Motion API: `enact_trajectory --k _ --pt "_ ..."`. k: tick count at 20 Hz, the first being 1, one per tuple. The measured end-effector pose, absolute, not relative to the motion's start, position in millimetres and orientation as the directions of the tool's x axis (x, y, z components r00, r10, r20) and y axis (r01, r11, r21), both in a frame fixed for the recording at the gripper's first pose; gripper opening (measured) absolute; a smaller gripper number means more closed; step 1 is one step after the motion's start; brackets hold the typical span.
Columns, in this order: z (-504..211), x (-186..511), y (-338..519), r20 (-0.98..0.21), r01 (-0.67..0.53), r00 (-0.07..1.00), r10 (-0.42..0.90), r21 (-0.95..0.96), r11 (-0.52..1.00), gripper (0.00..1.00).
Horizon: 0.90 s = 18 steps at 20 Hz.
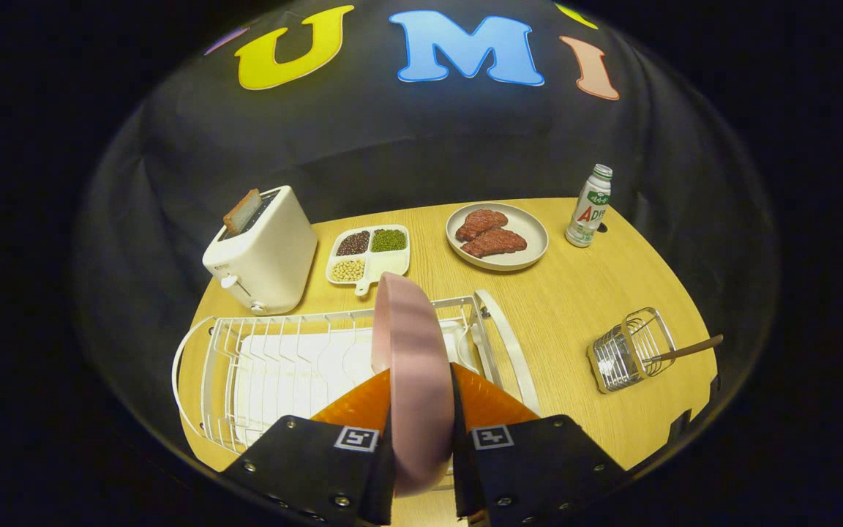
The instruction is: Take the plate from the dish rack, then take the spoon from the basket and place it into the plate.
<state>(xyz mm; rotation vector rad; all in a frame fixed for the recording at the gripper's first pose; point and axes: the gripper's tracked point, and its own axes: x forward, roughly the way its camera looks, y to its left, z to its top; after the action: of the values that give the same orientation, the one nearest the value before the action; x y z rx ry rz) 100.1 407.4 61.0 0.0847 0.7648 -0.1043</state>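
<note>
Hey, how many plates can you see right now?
2. A pink plate stands on edge between the gripper fingers, which are shut on it, over the dish rack. A beige plate holding meat sits beyond it, beside the bottle.

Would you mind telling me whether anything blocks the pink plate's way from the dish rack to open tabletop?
Nothing visible does. The tongs are shut on the pink plate, upright above the dish rack; bare table lies between rack and basket.
</note>
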Motion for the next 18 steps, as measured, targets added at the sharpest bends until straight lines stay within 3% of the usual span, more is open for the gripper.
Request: enact_trajectory --k 14,17,18 --pt "101.9 114.8 402.7 -0.603 0.136 0.758 -0.25 -0.229 0.964 0.28" --pt "109.8 117.8 414.4 -0.598 0.121 0.768 -0.232 -0.22 0.968 0.28" --pt "114.2 115.5 417.7 -0.589 0.122 0.775 -0.228 -0.215 0.969 0.23"
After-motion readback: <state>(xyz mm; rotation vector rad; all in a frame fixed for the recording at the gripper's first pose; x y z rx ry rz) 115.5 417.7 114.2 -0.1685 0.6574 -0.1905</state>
